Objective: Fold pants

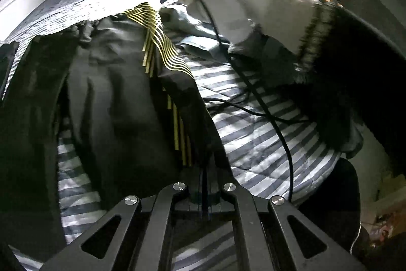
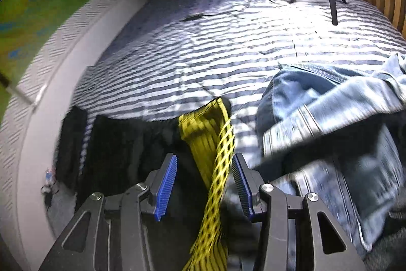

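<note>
Lying lengthwise away from the clamped left hand-held gripper (image 1: pixel 204 191), black pants (image 1: pixel 121 93) (yellow-striped); right hand-held gripper (image 2: pixel 204 184) apart.

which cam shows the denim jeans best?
Right wrist: the denim jeans fill its right side, seams visible, lying beside the black pants. Left wrist shows only a dim crumpled patch beyond the yellow stripes, partly hidden by the sleeve.

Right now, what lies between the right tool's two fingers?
In the right wrist view, the black pants' yellow-striped panel runs through the open right tool.
</note>
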